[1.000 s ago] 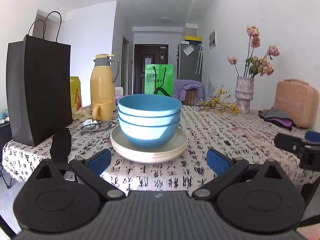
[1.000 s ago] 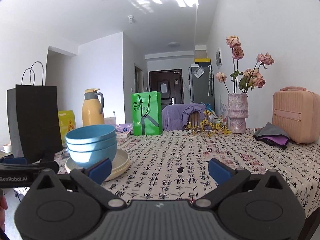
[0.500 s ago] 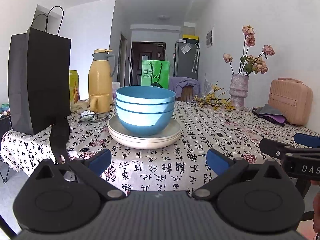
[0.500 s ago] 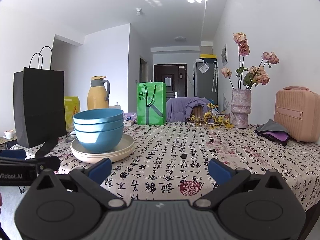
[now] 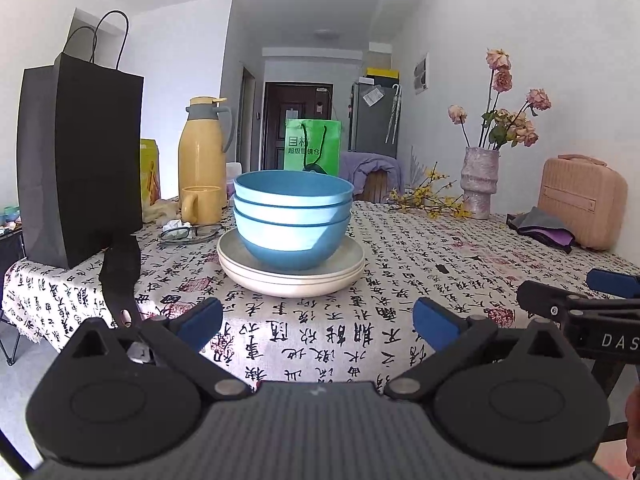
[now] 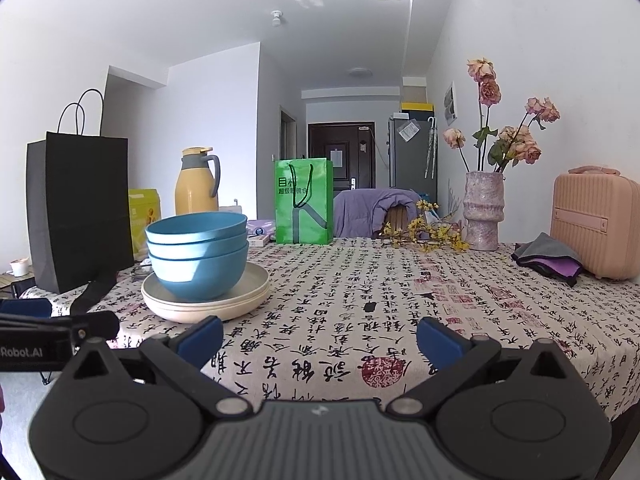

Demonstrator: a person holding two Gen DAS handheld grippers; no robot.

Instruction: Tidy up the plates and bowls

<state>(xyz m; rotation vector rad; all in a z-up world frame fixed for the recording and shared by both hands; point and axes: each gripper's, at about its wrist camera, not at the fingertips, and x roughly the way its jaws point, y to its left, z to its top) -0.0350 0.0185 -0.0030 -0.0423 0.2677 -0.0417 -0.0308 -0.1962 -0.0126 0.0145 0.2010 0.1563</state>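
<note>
Three nested blue bowls [image 5: 293, 220] [image 6: 198, 252] sit on a stack of cream plates [image 5: 291, 278] [image 6: 208, 304] on the patterned tablecloth. My left gripper [image 5: 318, 322] is open and empty, held back at the table's front edge, straight in front of the stack. My right gripper [image 6: 319, 340] is open and empty too, to the right of the stack and short of it. In the left wrist view the right gripper's side shows at the right edge; in the right wrist view the left gripper's side shows at the left edge.
A tall black paper bag [image 5: 80, 160] stands left of the stack with a black strap [image 5: 118, 276] hanging by it. Behind are a yellow flask [image 5: 202, 156], yellow mug [image 5: 200, 204], glasses [image 5: 186, 233], a green bag [image 6: 304, 200], a vase of flowers [image 6: 482, 210] and a pink case [image 6: 596, 220].
Both grippers have drawn back from the stack and dropped lower over the last second; the bowls and plates stayed put. Both grippers stayed open.
</note>
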